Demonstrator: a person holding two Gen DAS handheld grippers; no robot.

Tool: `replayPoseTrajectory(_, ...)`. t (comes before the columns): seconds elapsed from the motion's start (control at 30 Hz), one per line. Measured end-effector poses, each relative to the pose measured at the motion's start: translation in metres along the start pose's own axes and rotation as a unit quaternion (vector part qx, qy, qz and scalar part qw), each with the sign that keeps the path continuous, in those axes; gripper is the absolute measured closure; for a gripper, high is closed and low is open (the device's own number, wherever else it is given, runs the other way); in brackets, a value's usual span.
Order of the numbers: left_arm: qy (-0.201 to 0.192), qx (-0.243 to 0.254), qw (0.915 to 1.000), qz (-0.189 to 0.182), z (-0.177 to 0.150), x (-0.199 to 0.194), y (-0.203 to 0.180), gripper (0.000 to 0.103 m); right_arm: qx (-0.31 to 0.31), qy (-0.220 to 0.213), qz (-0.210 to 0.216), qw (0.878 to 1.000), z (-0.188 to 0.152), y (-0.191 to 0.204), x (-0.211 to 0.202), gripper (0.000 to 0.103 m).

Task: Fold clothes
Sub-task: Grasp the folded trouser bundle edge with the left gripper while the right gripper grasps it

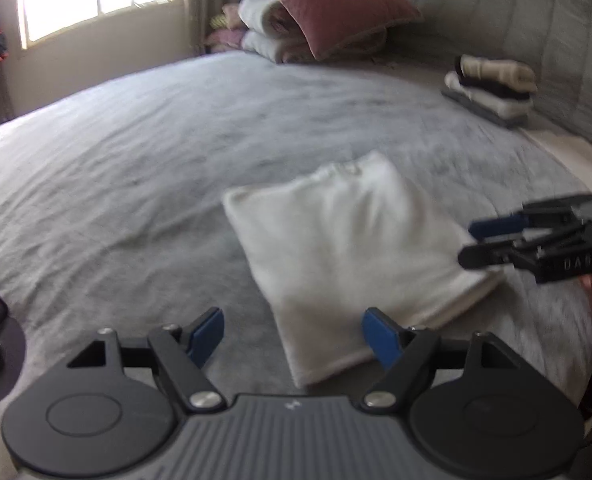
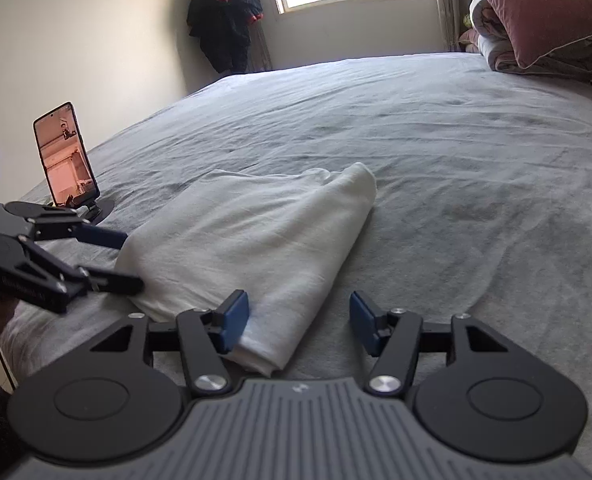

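Observation:
A white garment (image 1: pixel 347 256) lies folded into a rough rectangle on the grey bedspread (image 1: pixel 136 160). My left gripper (image 1: pixel 294 336) hovers open at its near edge, and its right pad (image 1: pixel 379 338) overlaps the cloth's near corner. My right gripper (image 1: pixel 469 243) reaches in from the right, open, its tips at the garment's right edge. In the right wrist view the same garment (image 2: pixel 256 232) runs away from my right gripper (image 2: pixel 299 322), whose left pad (image 2: pixel 236 320) sits against the near corner. The left gripper (image 2: pixel 130 261) stands open at the cloth's left edge. Neither gripper is clamped on the cloth.
A stack of folded clothes (image 1: pixel 491 92) rests by the padded headboard (image 1: pixel 515 20). A pink pillow (image 1: pixel 327 4) leans on rolled bedding. A phone on a stand (image 2: pixel 66 156) sits at the bed's left edge, and a dark jacket (image 2: pixel 224 12) hangs near the window.

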State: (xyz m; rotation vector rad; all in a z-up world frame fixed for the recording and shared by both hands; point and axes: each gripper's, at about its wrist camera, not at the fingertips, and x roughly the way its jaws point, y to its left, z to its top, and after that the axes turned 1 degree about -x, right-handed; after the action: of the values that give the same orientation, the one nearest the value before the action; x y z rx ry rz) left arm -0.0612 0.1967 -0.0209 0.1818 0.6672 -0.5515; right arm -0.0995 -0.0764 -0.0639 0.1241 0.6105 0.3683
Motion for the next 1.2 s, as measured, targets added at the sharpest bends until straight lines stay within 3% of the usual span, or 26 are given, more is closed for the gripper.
replayPoseTrajectory(0.13, -0.069, -0.029, 0.9971, 0.008, 0.013, -0.002, 0.001, 0.028, -0.012, -0.048, -0.015, 0.999, 0.012, 0.006, -0.002, 0.044)
replayPoseTrajectory(0.2, -0.088, -0.032, 0.9956, 0.003, 0.02, 0.004, -0.003, 0.035, -0.023, -0.064, -0.009, 0.998, 0.02, 0.013, 0.001, 0.051)
replayPoseTrajectory(0.4, -0.089, -0.027, 0.9957, 0.0, 0.038, 0.037, -0.013, 0.063, -0.085, -0.063, -0.03, 0.994, 0.034, 0.037, 0.034, 0.075)
replayPoseTrajectory(0.5, -0.084, -0.028, 0.9961, 0.006, 0.041, 0.052, -0.012, 0.071, -0.092, -0.051, -0.042, 0.994, 0.037, 0.037, 0.051, 0.078)
replayPoseTrajectory(0.77, -0.066, -0.055, 0.9956, 0.036, 0.039, 0.082, 0.004, 0.071, -0.072, -0.04, -0.067, 0.994, 0.046, 0.02, 0.071, 0.082)
replayPoseTrajectory(1.03, -0.07, -0.074, 0.993, 0.06, 0.04, 0.083, 0.016, 0.069, -0.014, -0.031, -0.089, 0.996, 0.053, -0.008, 0.081, 0.082)
replayPoseTrajectory(1.1, -0.071, -0.084, 0.991, 0.076, 0.04, 0.081, 0.021, 0.068, -0.001, -0.034, -0.092, 0.995, 0.055, -0.014, 0.079, 0.088)
replayPoseTrajectory(1.2, -0.072, -0.112, 0.9875, 0.085, 0.041, 0.076, 0.031, 0.068, 0.01, -0.044, -0.1, 0.994, 0.057, -0.019, 0.074, 0.086)
